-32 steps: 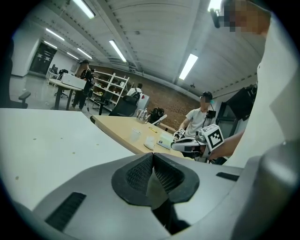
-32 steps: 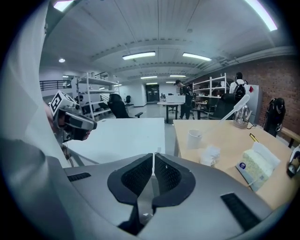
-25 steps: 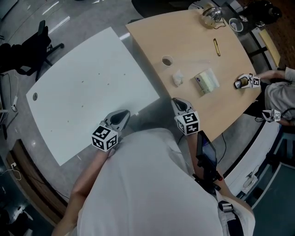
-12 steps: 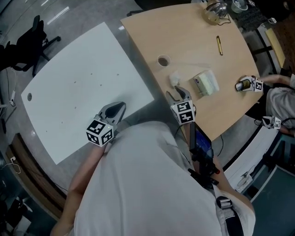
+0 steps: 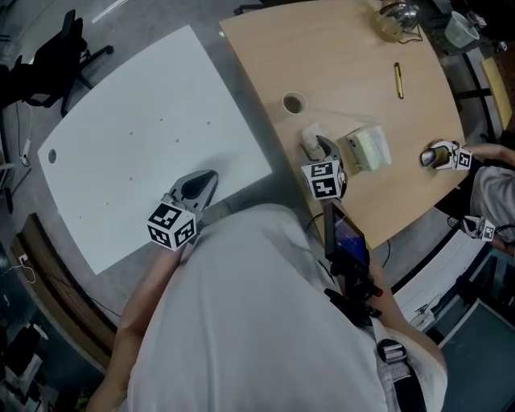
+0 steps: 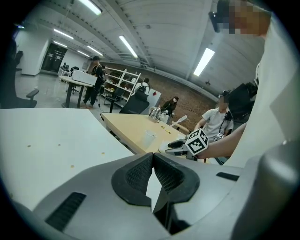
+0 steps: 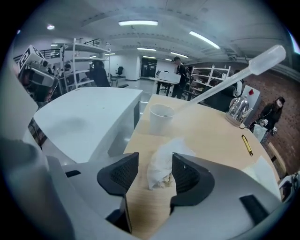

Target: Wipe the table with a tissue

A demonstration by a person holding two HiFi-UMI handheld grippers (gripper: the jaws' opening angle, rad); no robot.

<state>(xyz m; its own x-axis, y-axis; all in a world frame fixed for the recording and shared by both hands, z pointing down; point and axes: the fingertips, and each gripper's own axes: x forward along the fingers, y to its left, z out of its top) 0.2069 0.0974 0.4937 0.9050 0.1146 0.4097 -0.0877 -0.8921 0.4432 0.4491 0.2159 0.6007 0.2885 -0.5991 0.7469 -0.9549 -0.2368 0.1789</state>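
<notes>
A crumpled white tissue (image 5: 309,137) lies on the wooden table (image 5: 346,56), near its front-left corner. In the right gripper view the tissue (image 7: 161,168) sits between the pads of my right gripper (image 7: 155,160). Those jaws have just been opening and stand wide; the left pad is clear of the tissue and the right pad is close beside it. From the head view my right gripper (image 5: 320,147) reaches in just right of the tissue. My left gripper (image 5: 199,186) hovers over the near edge of the white table (image 5: 137,137), its pads (image 6: 140,174) shut with nothing held.
A paper cup (image 5: 294,103) with a plastic pipette (image 7: 234,77) stands behind the tissue. A tissue pack (image 5: 368,148) lies to the right, a pen (image 5: 398,80) and a glass kettle (image 5: 394,20) farther back. Another person's gripper (image 5: 442,156) rests at the table's right edge.
My right gripper has moved forward and down over the wooden table to the tissue, and its jaws have opened around it. The left gripper has shifted slightly along the white table's edge.
</notes>
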